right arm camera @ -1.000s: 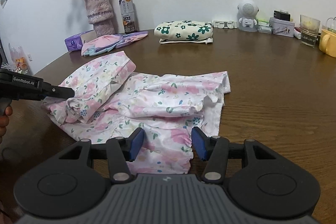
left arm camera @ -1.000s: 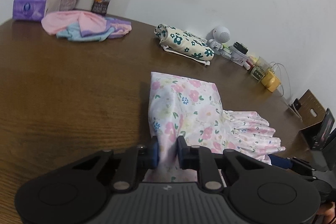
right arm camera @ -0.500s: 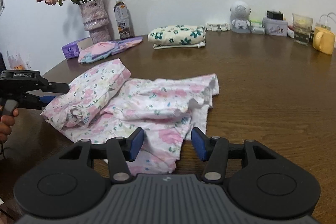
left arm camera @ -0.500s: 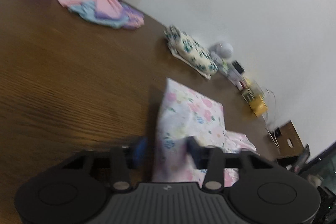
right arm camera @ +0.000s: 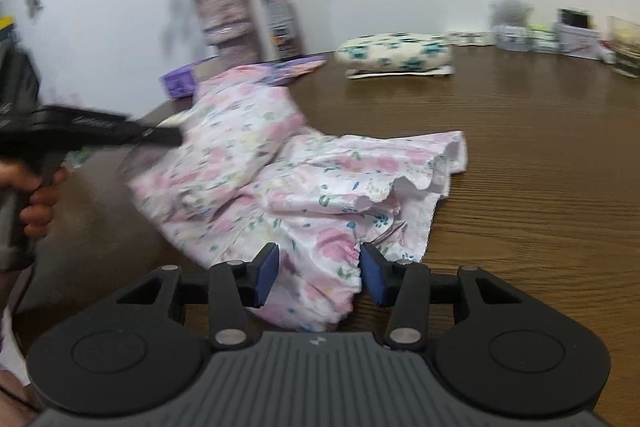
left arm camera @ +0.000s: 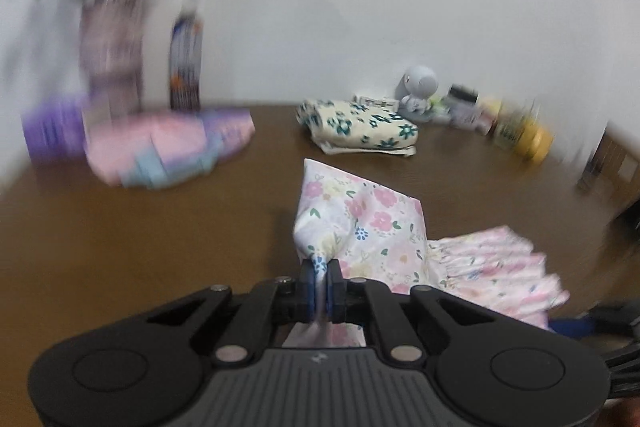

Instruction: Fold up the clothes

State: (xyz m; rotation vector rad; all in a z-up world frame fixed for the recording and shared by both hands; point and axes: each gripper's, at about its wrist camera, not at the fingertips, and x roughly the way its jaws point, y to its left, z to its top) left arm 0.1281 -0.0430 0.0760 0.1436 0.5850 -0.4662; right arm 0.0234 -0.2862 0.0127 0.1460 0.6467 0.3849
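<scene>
Your left tongs (left arm camera: 320, 281) have just been closing and now pinch a bunched corner of the pink floral garment (right arm camera: 304, 183), lifting it into a peak — the rest lies rumpled on the brown bench (right arm camera: 540, 155). Your right tongs (right arm camera: 318, 273) have been narrowing too, jaws half-wide around the near hem; whether the pads press it, I cannot tell.
</scene>
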